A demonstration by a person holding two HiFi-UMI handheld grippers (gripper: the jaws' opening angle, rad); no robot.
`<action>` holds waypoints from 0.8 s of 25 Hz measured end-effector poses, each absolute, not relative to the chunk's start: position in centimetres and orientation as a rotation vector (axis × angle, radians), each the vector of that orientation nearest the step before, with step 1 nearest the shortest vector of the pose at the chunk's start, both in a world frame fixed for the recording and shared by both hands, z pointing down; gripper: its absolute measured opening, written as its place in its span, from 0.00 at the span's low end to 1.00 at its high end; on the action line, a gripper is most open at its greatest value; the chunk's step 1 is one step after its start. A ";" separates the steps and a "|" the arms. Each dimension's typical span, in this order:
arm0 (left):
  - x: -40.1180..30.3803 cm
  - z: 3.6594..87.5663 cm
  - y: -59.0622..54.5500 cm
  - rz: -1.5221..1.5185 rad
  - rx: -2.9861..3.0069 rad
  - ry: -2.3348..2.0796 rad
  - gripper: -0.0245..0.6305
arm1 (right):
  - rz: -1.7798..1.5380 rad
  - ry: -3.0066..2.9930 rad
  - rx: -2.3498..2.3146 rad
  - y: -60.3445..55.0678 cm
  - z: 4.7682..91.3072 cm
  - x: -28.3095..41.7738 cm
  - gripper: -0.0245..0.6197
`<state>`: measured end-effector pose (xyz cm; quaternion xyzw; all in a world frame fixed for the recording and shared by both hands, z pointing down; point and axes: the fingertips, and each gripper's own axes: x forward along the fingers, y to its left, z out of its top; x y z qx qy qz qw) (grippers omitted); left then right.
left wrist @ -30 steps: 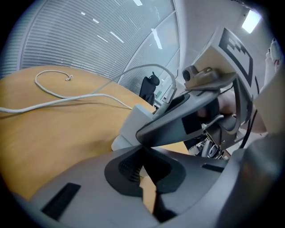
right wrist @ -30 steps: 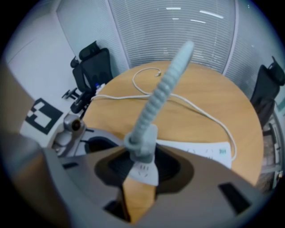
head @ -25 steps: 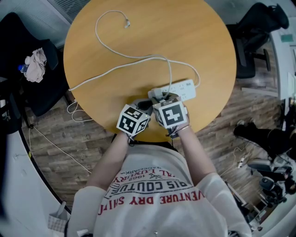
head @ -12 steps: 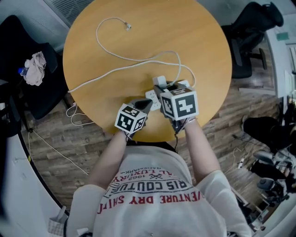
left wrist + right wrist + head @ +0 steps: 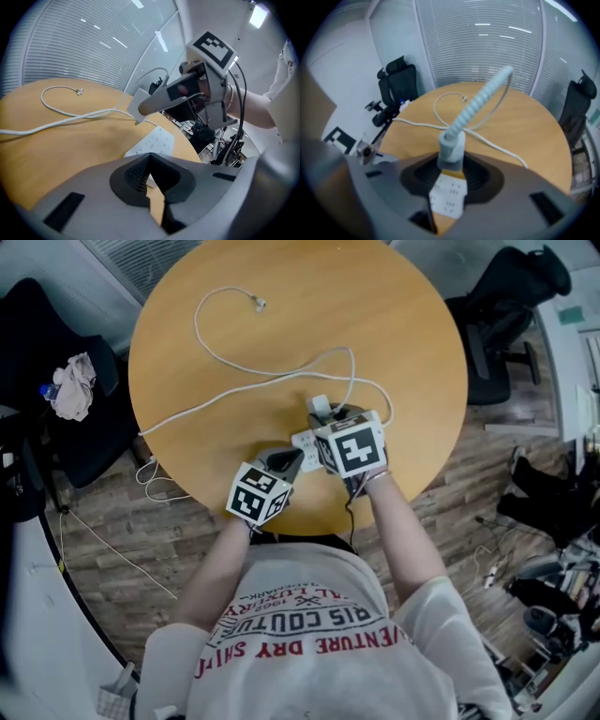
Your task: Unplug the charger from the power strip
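Observation:
A white charger [image 5: 321, 410] is pinched in my right gripper [image 5: 328, 420], which is shut on it. The left gripper view shows the charger [image 5: 139, 104] hanging above the white power strip [image 5: 154, 142] with its prongs clear of the sockets. In the right gripper view the charger [image 5: 451, 147] sits between the pads, its ribbed cable rising ahead and the strip [image 5: 447, 197] below. My left gripper [image 5: 289, 457] points at the strip's [image 5: 302, 439] near end. That end shows between its nearly closed pads [image 5: 151, 180].
The round wooden table [image 5: 403, 324] carries the charger's long white cable [image 5: 225, 352], which ends in a loose plug [image 5: 259, 304]. The strip's cord [image 5: 187, 410] runs off the left edge. Black office chairs [image 5: 506, 306] stand at the right, and another with a cloth [image 5: 73, 381] at the left.
My right gripper has lifted the charger up and away from the strip, and the cable loop shifted with it. The left gripper stayed at the strip's near end.

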<state>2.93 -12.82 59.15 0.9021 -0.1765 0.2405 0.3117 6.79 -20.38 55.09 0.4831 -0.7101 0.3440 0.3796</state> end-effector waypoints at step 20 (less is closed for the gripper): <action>-3.5 55.2 -17.7 0.514 2.391 -0.803 0.08 | 0.855 -1.807 1.140 -24.7 61.3 5.6 0.29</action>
